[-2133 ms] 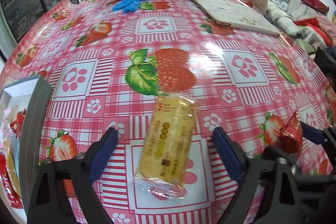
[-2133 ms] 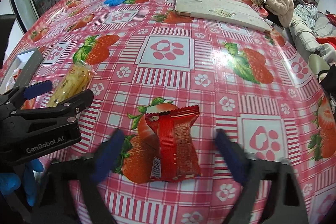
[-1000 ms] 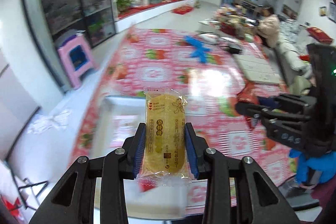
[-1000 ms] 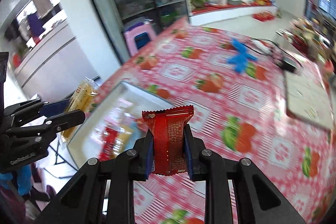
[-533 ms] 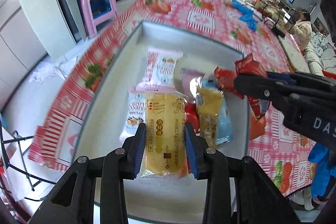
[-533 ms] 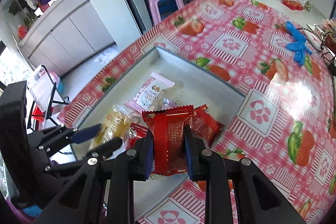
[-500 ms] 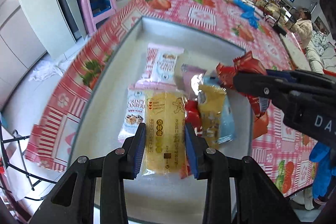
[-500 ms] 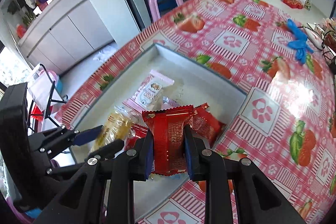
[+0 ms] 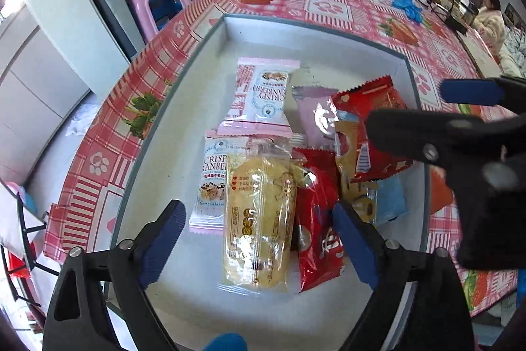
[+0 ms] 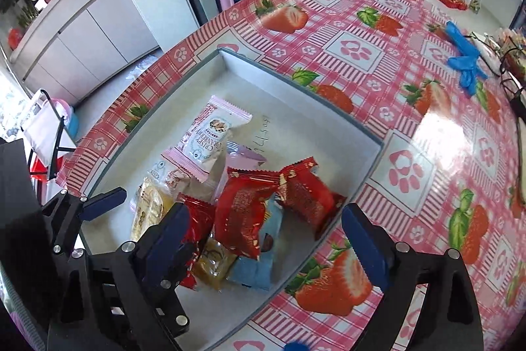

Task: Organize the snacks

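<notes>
The blue packet point(image 10: 253, 272) and gold packet point(image 10: 213, 265) lie mostly buried under red packets point(image 10: 243, 216) near the tray point(image 10: 296, 87)'s table-side wall; their print is unreadable.

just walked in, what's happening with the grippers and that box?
A person with a handheld gripper in each hand is sorting snacks into a shallow grey box on the strawberry tablecloth. Both jaws have just been opening over the box. The left gripper stands open around a yellow snack packet lying on the pile, its pads clear of it. The right gripper is open above a red snack packet resting on the other packets. Neither holds anything now.
</notes>
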The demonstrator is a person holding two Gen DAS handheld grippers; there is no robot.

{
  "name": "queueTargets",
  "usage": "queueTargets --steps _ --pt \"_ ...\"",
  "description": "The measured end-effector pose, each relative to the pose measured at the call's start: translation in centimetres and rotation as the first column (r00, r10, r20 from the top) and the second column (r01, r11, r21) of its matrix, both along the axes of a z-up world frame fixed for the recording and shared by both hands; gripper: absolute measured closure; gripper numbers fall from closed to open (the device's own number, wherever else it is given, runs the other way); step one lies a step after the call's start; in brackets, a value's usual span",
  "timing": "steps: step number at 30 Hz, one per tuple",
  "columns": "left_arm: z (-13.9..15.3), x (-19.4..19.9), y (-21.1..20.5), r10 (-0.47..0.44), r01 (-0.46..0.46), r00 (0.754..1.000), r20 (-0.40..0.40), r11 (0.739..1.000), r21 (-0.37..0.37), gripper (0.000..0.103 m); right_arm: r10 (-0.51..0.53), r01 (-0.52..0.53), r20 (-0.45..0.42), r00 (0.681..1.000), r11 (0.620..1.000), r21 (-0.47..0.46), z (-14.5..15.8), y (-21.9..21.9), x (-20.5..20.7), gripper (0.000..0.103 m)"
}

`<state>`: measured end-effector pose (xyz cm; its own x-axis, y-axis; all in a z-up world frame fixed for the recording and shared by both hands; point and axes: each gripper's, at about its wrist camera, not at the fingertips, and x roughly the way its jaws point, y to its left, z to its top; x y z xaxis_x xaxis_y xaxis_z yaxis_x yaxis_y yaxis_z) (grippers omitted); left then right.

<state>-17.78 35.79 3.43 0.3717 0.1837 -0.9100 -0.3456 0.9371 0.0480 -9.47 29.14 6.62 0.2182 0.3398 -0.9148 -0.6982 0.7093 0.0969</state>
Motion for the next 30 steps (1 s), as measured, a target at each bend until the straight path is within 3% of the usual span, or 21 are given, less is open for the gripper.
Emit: queueTargets --steps 4,12,25,30 --pt "0.7 -0.8 0.0 0.018 -0.019 0.999 0.033 1.000 0.020 0.004 -0.002 0.002 0.006 1.000 1.000 0.013 0.6 -0.9 -0.2 0.001" --pt "0.3 -1.1 -0.3 0.039 -0.039 0.999 -0.008 0.999 -0.014 0.004 0.014 -0.014 0.023 1.000 1.000 0.004 1.3 -1.5 -1.2 0.001" --pt "0.9 -1.6 -1.0 0.047 -0.047 0.999 0.009 0.999 0.021 0.004 0.016 -0.016 0.021 1.000 1.000 -0.006 1.3 -1.9 -1.6 0.001" --pt "1.1 -1.8 -0.8 0.039 -0.038 0.999 0.036 0.999 -0.007 0.004 0.024 -0.023 0.019 1.000 0.999 -0.022 0.9 -1.9 -1.9 0.001"
